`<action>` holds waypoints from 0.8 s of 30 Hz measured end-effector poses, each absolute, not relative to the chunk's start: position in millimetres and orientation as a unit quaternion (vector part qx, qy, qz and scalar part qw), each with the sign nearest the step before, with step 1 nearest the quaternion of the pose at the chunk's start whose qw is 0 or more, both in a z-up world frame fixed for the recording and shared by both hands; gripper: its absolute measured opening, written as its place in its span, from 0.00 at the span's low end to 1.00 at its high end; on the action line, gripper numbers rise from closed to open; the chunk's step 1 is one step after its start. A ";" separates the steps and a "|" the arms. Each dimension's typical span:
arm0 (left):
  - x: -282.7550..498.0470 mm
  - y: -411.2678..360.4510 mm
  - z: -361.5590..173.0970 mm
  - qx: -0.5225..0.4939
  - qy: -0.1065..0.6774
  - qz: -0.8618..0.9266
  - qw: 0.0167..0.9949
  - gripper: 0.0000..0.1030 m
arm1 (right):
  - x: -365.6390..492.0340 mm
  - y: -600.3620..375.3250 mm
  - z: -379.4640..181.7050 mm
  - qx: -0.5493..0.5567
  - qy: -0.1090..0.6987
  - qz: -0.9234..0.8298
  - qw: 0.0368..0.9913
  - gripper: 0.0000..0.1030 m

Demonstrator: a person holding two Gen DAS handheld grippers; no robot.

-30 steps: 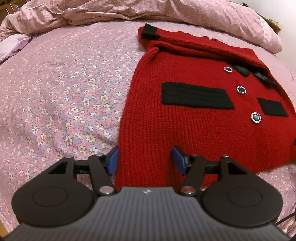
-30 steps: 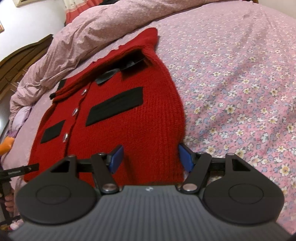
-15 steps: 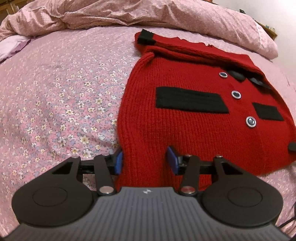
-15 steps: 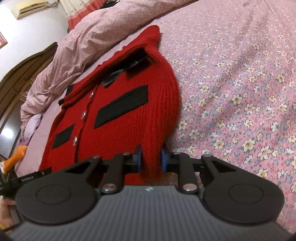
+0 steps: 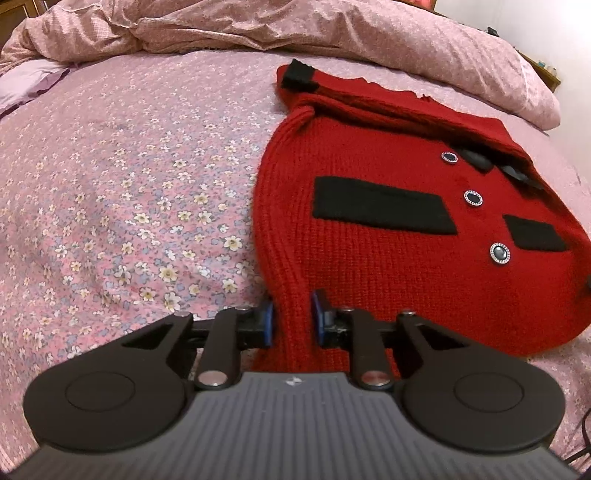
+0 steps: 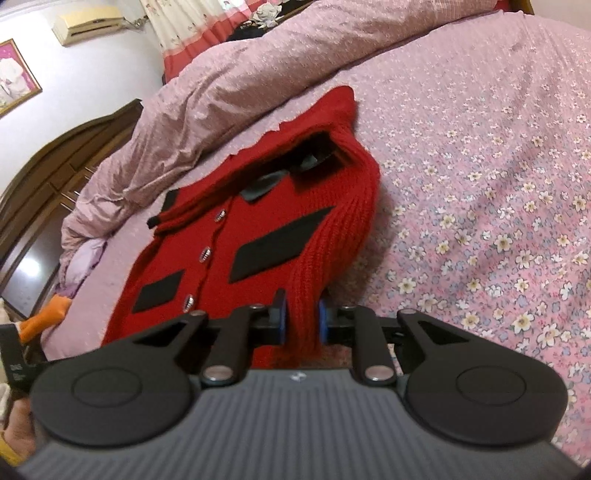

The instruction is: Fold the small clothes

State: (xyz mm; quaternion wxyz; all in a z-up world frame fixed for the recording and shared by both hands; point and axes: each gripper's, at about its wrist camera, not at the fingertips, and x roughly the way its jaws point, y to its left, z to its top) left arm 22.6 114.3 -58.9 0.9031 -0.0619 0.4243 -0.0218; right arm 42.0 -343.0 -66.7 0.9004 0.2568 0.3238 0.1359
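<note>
Now a small red knitted cardigan (image 5: 388, 236) lies front-up on a bed (image 5: 129, 184) with a pink flowered sheet, its black pocket bands and silver buttons showing. The left gripper (image 5: 291, 323) has just been closing its jaws, and its blue pads now pinch a bunched ridge of knit at the cardigan's near left hem corner. The right gripper (image 6: 301, 319) pinches the near right corner the same way — its jaws have also just closed on the cloth.

To fold well, both corners would likely need to rise together and travel evenly toward the collar, keeping the hem taut so the thick knit does not sag or twist.

Open sheet lies on both sides of the cardigan. A rumpled pink duvet (image 5: 332, 33) lies just beyond the collar — the far limit.
</note>
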 end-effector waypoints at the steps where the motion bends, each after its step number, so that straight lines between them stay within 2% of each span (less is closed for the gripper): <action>1: 23.5 114.2 -59.2 -0.061 0.426 -0.022 0.903 0.25 | 42.0 -342.8 -65.6 0.258 0.322 0.136 0.901 0.19; 11: 28.1 125.3 -60.5 -0.088 0.435 -0.044 0.895 0.28 | 45.7 -342.4 -57.0 0.270 0.303 0.156 0.901 0.19; 14: 27.6 127.6 -61.5 -0.099 0.434 -0.058 0.893 0.44 | 48.8 -339.8 -58.1 0.270 0.304 0.160 0.899 0.19; 16: 28.4 127.6 -61.2 -0.112 0.436 -0.076 0.889 0.62 | 50.9 -338.9 -59.2 0.273 0.305 0.163 0.898 0.19; 18: 30.5 124.8 -61.6 -0.120 0.439 -0.089 0.886 0.70 | 52.2 -337.7 -60.1 0.275 0.305 0.164 0.897 0.19; 21: 33.1 114.7 -61.2 -0.095 0.441 -0.084 0.888 0.71 | 53.3 -337.0 -61.5 0.278 0.305 0.165 0.896 0.19; 23: 33.8 107.4 -59.7 -0.072 0.441 -0.072 0.891 0.66 | 53.7 -336.9 -62.1 0.279 0.305 0.166 0.895 0.19; 24: 33.2 104.0 -59.5 -0.060 0.441 -0.070 0.893 0.57 | 53.8 -336.8 -62.0 0.280 0.305 0.166 0.895 0.19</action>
